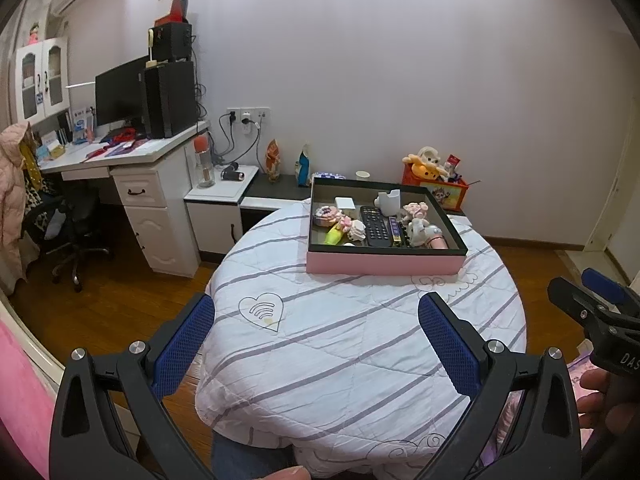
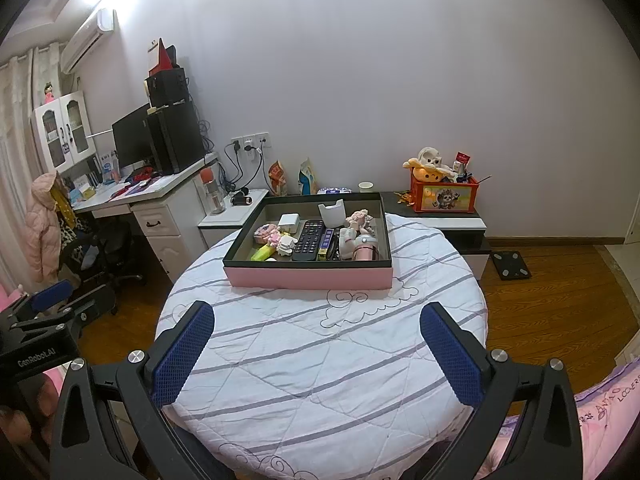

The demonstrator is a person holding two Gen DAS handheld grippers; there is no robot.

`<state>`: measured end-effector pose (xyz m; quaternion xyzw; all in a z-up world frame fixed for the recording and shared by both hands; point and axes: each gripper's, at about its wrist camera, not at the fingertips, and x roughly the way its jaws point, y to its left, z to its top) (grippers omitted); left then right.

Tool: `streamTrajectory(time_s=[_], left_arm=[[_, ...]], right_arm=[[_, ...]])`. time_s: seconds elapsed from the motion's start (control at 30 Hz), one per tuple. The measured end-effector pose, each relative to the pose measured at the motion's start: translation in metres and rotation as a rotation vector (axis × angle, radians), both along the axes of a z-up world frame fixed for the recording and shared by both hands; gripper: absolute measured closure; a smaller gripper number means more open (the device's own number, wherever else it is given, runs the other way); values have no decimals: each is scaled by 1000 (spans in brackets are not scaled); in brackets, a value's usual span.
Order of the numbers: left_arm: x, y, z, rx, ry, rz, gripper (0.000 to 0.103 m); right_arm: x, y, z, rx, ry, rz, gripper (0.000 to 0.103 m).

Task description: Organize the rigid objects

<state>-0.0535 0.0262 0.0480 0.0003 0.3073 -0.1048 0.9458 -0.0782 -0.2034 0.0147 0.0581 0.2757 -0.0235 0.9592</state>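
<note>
- While both claws hovered low over the near edge of the round counter (image 1: 360,360), the left claw (image 1: 316,344) stood wide open and held nothing.
- The right claw (image 2: 316,348) was also spread wide and empty, pointing level toward the pink box (image 2: 308,276).
- The pink box sat on the far part of the counter, well apart from both claws.
- Inside it, the black remote (image 2: 309,240) lay flat among small toys, its long axis running from near to far side.
- A white charger (image 2: 289,222) rested just behind the remote's left side.
</note>
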Motion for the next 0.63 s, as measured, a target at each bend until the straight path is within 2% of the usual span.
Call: streamTrajectory(time_s=[0.63], left_arm=[[5, 2, -1, -5, -14, -2, 0]], right_arm=[[9, 13, -6, -9, 13, 19, 0]])
